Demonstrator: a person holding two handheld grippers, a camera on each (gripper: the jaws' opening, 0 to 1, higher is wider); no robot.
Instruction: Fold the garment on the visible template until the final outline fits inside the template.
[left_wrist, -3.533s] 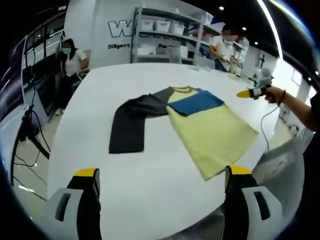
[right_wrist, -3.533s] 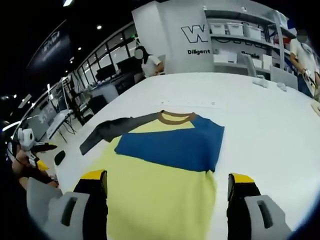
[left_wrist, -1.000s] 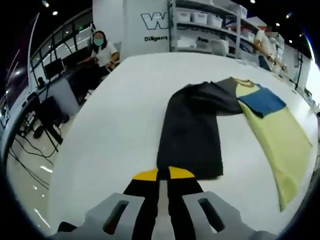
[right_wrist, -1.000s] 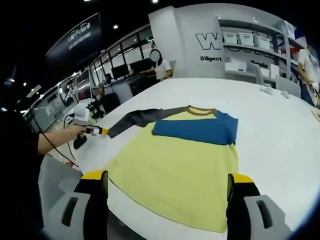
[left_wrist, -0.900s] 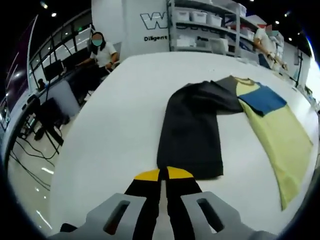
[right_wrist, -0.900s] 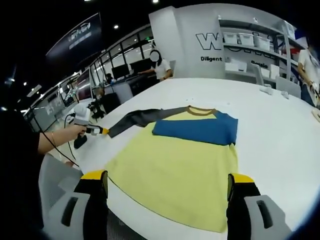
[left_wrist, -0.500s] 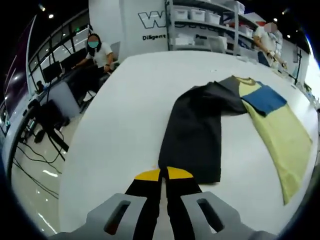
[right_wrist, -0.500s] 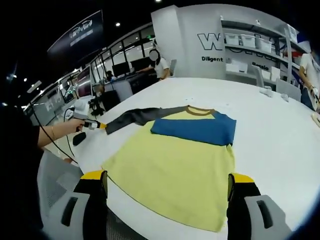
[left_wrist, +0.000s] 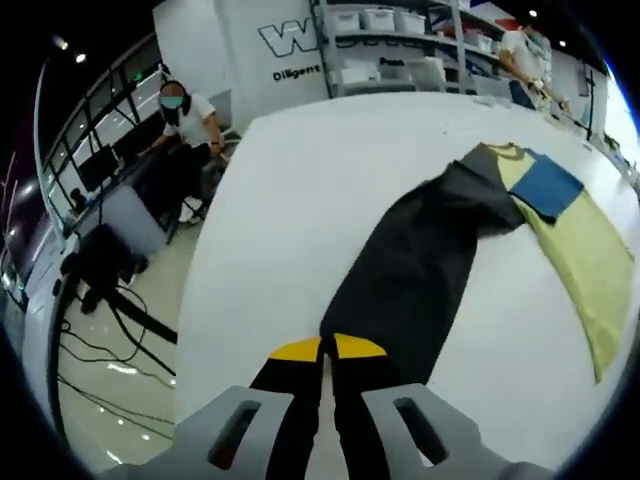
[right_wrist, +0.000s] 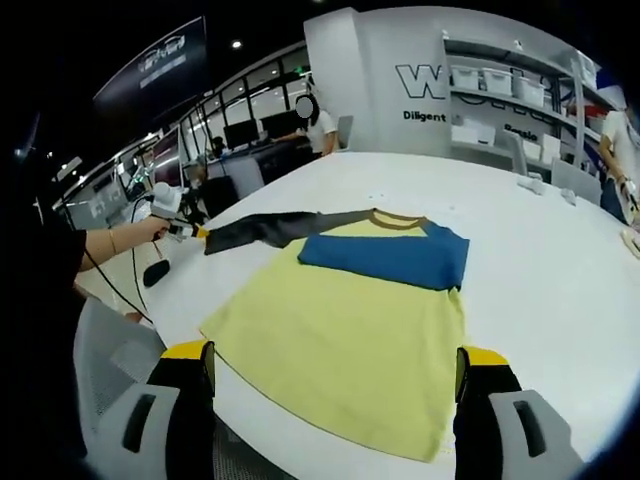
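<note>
The left tongs (left_wrist: 328, 350) are clenched on the cuff of the dark sleeve (left_wrist: 420, 270), yellow tips pressed together at its end. In the left gripper view the sleeve runs away from the tips in one long dark band to the shirt (left_wrist: 570, 230), which lies flat on the white bench (left_wrist: 290, 190). The right gripper view gives what that view cannot: the left tongs (right_wrist: 195, 231) from outside, in a hand (right_wrist: 145, 230) at the bench's edge, with the sleeve (right_wrist: 260, 229) pulled out sideways. The right tongs (right_wrist: 335, 362) are released, jaws wide apart, hovering over the shirt's (right_wrist: 340, 330) yellow hem without touching it.

Half a second ago the sleeve lay shorter and bent at the shoulder; now it is drawn straighter and longer.

The shirt is soft, matte cloth: pale yellow body, a blue chest panel (right_wrist: 385, 258), brown collar (right_wrist: 398, 218).
</note>
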